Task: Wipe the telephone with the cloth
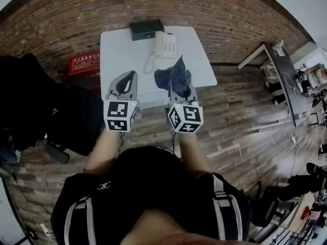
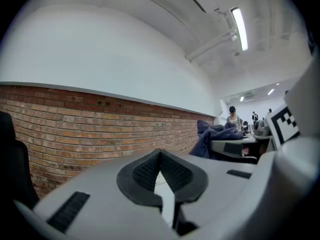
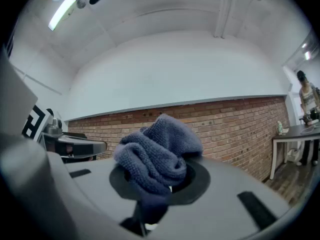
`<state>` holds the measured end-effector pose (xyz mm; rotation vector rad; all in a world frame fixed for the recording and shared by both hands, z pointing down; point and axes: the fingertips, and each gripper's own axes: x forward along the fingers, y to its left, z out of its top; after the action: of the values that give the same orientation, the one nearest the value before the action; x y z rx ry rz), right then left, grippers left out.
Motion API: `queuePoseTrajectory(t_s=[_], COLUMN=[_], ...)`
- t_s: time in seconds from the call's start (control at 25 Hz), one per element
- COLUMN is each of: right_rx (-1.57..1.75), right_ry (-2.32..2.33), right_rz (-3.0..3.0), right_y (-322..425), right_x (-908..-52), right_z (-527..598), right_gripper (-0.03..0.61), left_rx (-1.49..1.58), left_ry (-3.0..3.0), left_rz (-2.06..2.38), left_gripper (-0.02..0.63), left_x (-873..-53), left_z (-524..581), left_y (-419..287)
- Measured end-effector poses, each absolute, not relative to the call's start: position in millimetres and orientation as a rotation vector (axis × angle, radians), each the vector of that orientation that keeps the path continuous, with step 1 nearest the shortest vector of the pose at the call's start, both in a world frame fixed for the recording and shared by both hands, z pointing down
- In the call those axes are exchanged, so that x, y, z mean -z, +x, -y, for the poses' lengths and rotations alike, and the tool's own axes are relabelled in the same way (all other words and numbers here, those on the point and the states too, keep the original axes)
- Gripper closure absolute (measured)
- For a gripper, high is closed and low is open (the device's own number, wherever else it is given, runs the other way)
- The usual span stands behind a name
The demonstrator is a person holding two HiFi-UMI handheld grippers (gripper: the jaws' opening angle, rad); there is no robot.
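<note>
right gripper (image 1: 180, 90) has the blue cloth (image 1: 173, 76) bunched tight in its jaws; white telephone (image 1: 166, 45) sits on the table (image 1: 120, 50) straight ahead of them, lengthwise away from the person. left gripper (image 1: 127, 81), pinched closed on nothing, is further from the telephone

A white rectangular table (image 1: 117, 50) stood against a red brick wall (image 1: 214, 14). A flat black box (image 1: 146, 29) lay at its far edge, a white corded telephone (image 1: 166, 45) just before it. A bunched blue-grey terry cloth (image 1: 173, 75) hung over the near edge, in the jaws of the right gripper (image 1: 180, 90).
</note>
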<state>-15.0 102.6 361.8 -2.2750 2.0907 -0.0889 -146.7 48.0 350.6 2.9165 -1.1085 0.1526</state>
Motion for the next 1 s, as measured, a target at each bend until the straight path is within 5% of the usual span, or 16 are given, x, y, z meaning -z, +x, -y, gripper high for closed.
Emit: queuePoseTrajectory(t_s=[1.0], right_rx=[0.122], right_ry=[-2.215], right_rz=[-2.165], right_y=[45], right_x=[-370], right_z=[-92], right_gripper=[0.520], left_rx=[-0.185], left_ry=[2.857], left_rz=[1.148], left_gripper=[0.620], left_x=[-358], left_z=[-43], left_y=[-71])
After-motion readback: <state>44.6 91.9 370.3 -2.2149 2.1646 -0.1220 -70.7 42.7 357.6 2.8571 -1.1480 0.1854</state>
